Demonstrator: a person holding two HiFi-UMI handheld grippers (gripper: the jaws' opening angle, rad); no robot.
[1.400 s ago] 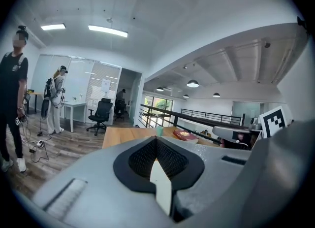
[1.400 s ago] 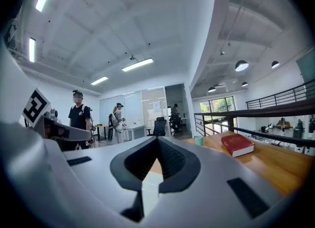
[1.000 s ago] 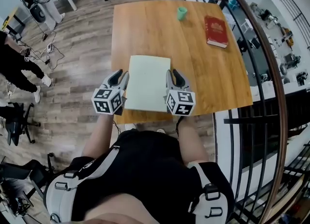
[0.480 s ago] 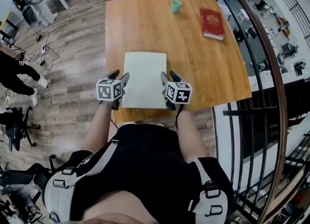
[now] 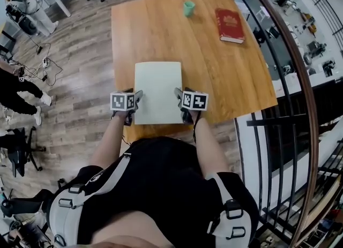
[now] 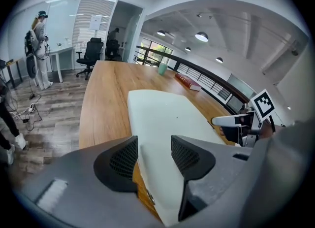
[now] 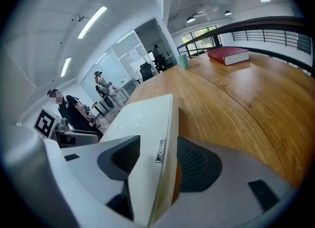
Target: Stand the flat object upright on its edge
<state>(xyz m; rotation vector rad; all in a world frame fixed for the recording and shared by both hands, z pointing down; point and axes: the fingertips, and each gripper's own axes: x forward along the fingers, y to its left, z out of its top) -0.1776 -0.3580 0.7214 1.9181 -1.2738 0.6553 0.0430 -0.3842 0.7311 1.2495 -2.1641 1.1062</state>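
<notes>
Status: left gripper (image 6: 154, 147) jaws are apart and have just been opening. The board's (image 5: 158, 89) left long edge sits between them, pads not pressing on it. Right gripper (image 7: 158, 149) is the same: jaws wide, just been opening, the board's right long edge in the gap with daylight on both sides. So I'm holding nothing.

The board lies flat on the table (image 5: 150, 27), spanning from one gripper to the other and running straight ahead of both. Its near end is close to the table edge under my tools. It's not upright yet; I judge the whole tilt is to come.

Risks from here:
- Thin edge, shallow bite. If I close on it near the tips only, the board can pivot in the pads and slap back down.
- Uneven closing or lifting between the two sides twists it, and one side slips out.
- Smooth wood: the bottom edge may skate away from me as I tip it.
- Once up, the base is narrow. If I let go early or off-vertical it falls, possibly off the near edge.

Book (image 5: 230, 25) and cup (image 5: 188, 8) are well ahead, off to the right of the right gripper. I'd guess they're out of the fall path.
</notes>
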